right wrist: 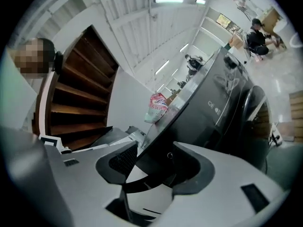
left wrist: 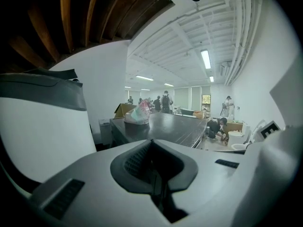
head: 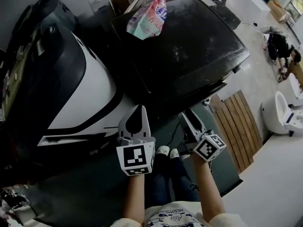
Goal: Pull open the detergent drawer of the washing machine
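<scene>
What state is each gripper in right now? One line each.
Left gripper: closed, holding nothing.
Right gripper: open, holding nothing.

The washing machine is a black, upright box with a flat, glossy, dust-speckled top. Its dark front bears small pale markings. The detergent drawer cannot be made out there.

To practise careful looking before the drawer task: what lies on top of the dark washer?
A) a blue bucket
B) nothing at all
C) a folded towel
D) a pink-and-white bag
D: a pink-and-white bag sits on the flat dark top of the washer.
</scene>
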`<move>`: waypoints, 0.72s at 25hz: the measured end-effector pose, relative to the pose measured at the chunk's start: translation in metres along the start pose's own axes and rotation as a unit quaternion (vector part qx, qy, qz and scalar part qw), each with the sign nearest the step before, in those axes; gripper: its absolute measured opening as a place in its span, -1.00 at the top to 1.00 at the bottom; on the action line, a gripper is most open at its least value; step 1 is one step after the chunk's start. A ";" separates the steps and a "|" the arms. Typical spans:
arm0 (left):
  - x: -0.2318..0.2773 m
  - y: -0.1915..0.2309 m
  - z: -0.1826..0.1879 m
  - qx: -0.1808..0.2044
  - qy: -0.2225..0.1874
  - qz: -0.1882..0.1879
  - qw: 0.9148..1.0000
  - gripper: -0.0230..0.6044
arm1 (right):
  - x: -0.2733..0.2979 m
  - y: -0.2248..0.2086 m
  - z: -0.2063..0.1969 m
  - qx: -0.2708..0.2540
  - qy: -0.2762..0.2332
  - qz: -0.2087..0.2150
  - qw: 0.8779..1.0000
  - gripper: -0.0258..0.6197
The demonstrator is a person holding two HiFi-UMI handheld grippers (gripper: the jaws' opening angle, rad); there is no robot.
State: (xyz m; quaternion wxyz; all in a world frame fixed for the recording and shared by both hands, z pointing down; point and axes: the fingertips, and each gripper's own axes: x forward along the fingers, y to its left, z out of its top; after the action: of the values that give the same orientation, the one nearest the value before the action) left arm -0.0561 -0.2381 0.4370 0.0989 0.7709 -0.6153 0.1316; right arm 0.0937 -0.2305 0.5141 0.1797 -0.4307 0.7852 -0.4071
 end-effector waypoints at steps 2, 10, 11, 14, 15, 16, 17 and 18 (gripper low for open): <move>0.001 0.001 -0.006 -0.001 0.003 0.003 1.000 0.89 | 0.006 -0.006 -0.006 0.027 -0.003 0.008 1.000 0.21; 0.009 0.001 -0.024 -0.002 0.016 0.008 1.000 0.89 | 0.020 -0.039 -0.020 0.134 -0.028 0.008 0.991 0.13; 0.009 0.000 -0.025 -0.002 0.018 0.008 1.000 0.89 | 0.021 -0.041 -0.022 0.141 -0.030 0.011 0.990 0.10; 0.011 -0.003 -0.029 -0.002 0.020 0.008 1.000 0.89 | 0.025 -0.046 -0.025 0.154 -0.035 0.020 0.987 0.05; 0.011 -0.004 -0.031 -0.002 0.021 0.008 1.000 0.89 | 0.026 -0.049 -0.026 0.162 -0.038 0.022 0.986 0.04; 0.012 -0.004 -0.032 -0.001 0.023 0.008 1.000 0.89 | 0.028 -0.052 -0.026 0.170 -0.042 0.023 0.984 0.03; 0.012 -0.005 -0.033 -0.001 0.024 0.008 1.000 0.89 | 0.029 -0.054 -0.026 0.177 -0.046 0.025 0.983 0.02; 0.013 -0.005 -0.034 0.000 0.025 0.008 1.000 0.89 | 0.031 -0.055 -0.026 0.183 -0.050 0.029 0.981 0.02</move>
State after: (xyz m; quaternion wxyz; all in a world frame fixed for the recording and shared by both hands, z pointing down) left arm -0.0508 -0.2380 0.4734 0.1133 0.7625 -0.6186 0.1517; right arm 0.0890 -0.2598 0.5757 0.3059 -0.3875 0.6996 -0.5166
